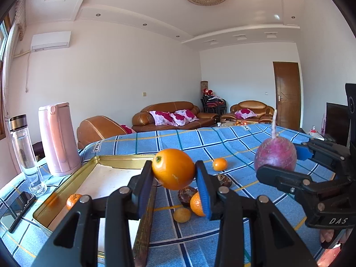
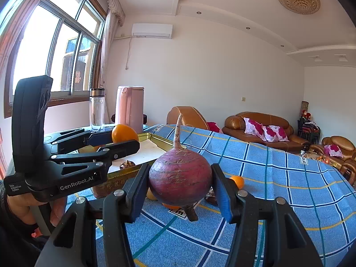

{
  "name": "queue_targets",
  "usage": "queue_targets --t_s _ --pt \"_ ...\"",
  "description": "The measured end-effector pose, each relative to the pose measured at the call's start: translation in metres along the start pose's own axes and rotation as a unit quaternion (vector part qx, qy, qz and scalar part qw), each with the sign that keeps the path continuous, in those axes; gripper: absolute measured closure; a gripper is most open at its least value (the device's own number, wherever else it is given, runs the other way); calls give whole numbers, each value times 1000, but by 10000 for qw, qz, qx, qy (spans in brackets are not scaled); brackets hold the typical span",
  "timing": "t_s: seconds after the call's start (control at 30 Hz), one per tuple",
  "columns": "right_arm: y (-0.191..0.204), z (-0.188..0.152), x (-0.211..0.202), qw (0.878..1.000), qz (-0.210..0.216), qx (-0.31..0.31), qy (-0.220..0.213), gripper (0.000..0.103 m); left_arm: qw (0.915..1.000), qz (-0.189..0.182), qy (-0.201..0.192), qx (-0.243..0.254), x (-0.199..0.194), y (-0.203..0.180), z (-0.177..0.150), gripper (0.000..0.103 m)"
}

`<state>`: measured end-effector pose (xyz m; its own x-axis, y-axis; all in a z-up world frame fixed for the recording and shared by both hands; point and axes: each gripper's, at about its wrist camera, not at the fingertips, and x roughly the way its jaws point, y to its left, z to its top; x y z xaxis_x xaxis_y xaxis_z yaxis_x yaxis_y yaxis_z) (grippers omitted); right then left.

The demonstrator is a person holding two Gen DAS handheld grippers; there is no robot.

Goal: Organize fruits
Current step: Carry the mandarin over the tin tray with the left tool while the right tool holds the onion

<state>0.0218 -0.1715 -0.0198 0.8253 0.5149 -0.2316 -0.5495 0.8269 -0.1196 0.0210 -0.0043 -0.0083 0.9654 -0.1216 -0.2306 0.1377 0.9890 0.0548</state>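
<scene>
Orange [image 1: 173,169] held aloft, purple radish [image 2: 180,178] upright

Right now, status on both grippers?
Left gripper shut on orange, right gripper on red radish. Gold tray ahead, nothing blocking.

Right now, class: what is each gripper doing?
Left gripper: closed on the orange.
Right gripper: closed on the purple radish.
</scene>
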Motion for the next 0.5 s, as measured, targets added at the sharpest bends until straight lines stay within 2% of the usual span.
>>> queue_targets --t_s 0.5 --pt "19 22 29 9995 239 -203 108 47 9989 316 230 -263 7 34 0 63"
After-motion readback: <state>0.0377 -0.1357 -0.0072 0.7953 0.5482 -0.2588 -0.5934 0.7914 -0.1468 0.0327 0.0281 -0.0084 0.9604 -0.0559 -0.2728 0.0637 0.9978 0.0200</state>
